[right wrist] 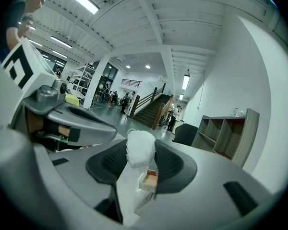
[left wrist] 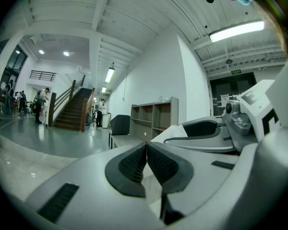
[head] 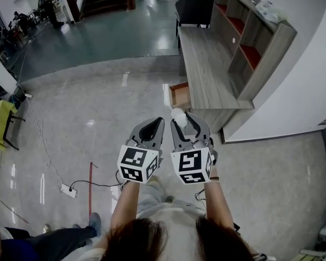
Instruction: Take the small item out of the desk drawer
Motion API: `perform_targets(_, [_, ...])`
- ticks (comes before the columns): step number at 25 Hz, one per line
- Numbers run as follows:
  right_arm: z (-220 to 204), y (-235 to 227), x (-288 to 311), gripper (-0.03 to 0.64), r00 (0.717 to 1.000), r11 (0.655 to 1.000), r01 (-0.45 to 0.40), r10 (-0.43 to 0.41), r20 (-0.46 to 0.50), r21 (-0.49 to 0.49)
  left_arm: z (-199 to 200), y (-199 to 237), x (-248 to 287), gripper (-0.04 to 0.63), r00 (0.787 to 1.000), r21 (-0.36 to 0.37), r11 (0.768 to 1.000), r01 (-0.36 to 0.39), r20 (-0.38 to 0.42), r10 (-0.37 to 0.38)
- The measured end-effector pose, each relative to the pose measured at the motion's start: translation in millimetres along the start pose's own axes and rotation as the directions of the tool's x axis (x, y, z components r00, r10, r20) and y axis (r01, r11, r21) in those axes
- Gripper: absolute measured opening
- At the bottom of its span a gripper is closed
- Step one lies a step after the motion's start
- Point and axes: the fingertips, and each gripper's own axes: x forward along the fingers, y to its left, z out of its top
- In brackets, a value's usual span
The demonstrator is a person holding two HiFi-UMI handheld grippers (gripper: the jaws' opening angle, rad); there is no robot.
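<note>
A small white fluffy ball (head: pixel 178 116) sits between the jaws of my right gripper (head: pixel 180 119), which is shut on it and held up in the air, well back from the desk. The right gripper view shows the ball (right wrist: pixel 140 147) pinched between the dark pads (right wrist: pixel 170 163). The wooden desk (head: pixel 206 69) stands ahead against the wall, with its small drawer (head: pixel 179 95) pulled open at the near left corner. Close beside the right one, my left gripper (head: pixel 156 123) has its jaws together and holds nothing; its tips (left wrist: pixel 146 145) meet in the left gripper view.
An open shelf unit (head: pixel 251 37) stands on the back of the desk, and a dark chair (head: pixel 194 8) sits at its far end. A power strip (head: pixel 68 190) with cables lies on the floor at the left. A yellow table (head: pixel 0 123) stands at far left, stairs beyond.
</note>
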Motion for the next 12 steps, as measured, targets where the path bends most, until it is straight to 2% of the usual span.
perform_targets(12, [-15.3,1.4,-48.5,0.179,1.000,1.000,0.011,-0.011,-0.002,0.007,-9.1,-40.6,-25.1,0.015,1.000,0.013,1.000,0.005,-0.005,-0.005])
